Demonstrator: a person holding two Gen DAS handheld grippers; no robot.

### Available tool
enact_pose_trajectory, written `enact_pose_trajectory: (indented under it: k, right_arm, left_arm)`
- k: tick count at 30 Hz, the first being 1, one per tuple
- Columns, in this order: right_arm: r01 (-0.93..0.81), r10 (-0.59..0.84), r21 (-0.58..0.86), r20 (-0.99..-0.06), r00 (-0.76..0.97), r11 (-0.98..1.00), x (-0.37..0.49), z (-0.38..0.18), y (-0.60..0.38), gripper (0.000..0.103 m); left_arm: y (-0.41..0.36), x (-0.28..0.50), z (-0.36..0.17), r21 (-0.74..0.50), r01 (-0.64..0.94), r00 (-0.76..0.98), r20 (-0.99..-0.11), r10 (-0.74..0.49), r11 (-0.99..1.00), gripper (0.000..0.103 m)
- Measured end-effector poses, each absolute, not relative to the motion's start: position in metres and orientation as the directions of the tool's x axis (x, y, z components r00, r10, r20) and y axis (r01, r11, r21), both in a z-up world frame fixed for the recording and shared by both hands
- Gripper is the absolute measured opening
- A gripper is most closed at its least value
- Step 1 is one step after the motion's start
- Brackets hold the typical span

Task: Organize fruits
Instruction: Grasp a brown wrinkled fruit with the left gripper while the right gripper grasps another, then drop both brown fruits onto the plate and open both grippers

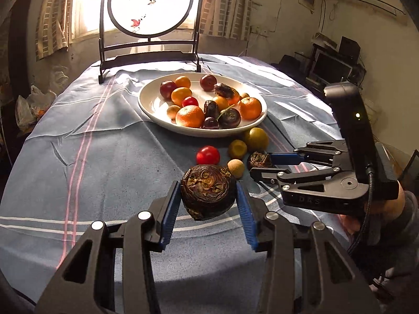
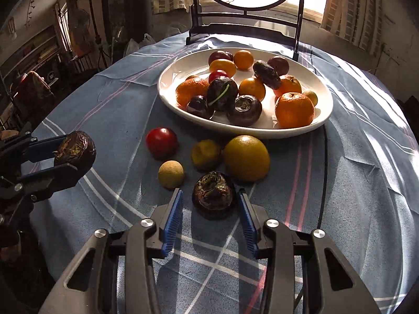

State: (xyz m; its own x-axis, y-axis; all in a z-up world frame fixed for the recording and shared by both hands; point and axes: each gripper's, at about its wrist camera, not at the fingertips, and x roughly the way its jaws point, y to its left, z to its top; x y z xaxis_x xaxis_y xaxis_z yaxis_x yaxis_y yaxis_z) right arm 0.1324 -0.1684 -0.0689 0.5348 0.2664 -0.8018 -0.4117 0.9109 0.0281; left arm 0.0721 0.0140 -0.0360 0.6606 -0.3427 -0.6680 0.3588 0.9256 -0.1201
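On the blue striped tablecloth, far left, nothing but cloth is lying; behind it the round painted screen is standing upright against the window.

Your left gripper is holding a dark wrinkled fruit lifted clear of the cloth, both blue pads pressing its sides; the right wrist view is showing the same held fruit in that left gripper at the left edge.

Moving right, the white plate is sitting past the middle of the table, carrying oranges, red plums and several dark fruits piled together.

Just in front of the plate's near rim, loose fruit is lying on the cloth: a red tomato, a small tan round fruit, a yellowish dented fruit and a larger yellow-green fruit touching it.

Your right gripper is straddling a second dark shrivelled fruit that is resting on the cloth just near of the yellow-green one. Jaws are sitting at medium width; the right pad is looking close to or touching the fruit, the left pad is showing a gap. In the left wrist view the right gripper is reaching in from the right around that fruit.
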Motion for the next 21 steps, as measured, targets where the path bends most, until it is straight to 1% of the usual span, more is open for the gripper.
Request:
enact_pose_trajectory:
  k: [3, 8, 13, 17, 21]
  right_arm:
    - [-0.392, 0.276, 0.043, -0.781, 0.56, 0.919, 0.126, -0.063, -0.176, 0.034]
    - [-0.385, 0.367, 0.144, -0.706, 0.605, 0.912, 0.12, -0.033, -0.2, 0.034]
    - [-0.368, 0.388, 0.173, -0.646, 0.657, 0.914, 0.153, 0.003, -0.208, 0.034]
    - [-0.37, 0.381, 0.157, -0.635, 0.672, 0.916, 0.196, 0.016, -0.191, 0.034]
    - [-0.338, 0.351, 0.151, -0.644, 0.679, 0.929, 0.234, 0.012, -0.177, 0.034]
  left_arm:
    - [0.014, 0.074, -0.038, -0.131, 0.359, 0.655, -0.669, -0.35, 0.924, 0.042]
    - [0.015, 0.084, -0.032, -0.14, 0.362, 0.659, -0.661, -0.36, 0.921, 0.042]
    - [0.012, 0.122, -0.017, -0.123, 0.359, 0.682, -0.642, -0.35, 0.925, 0.042]
    - [0.01, 0.173, -0.015, -0.141, 0.336, 0.674, -0.654, -0.343, 0.931, 0.042]
    - [0.004, 0.213, -0.019, -0.138, 0.316, 0.663, -0.676, -0.322, 0.939, 0.042]
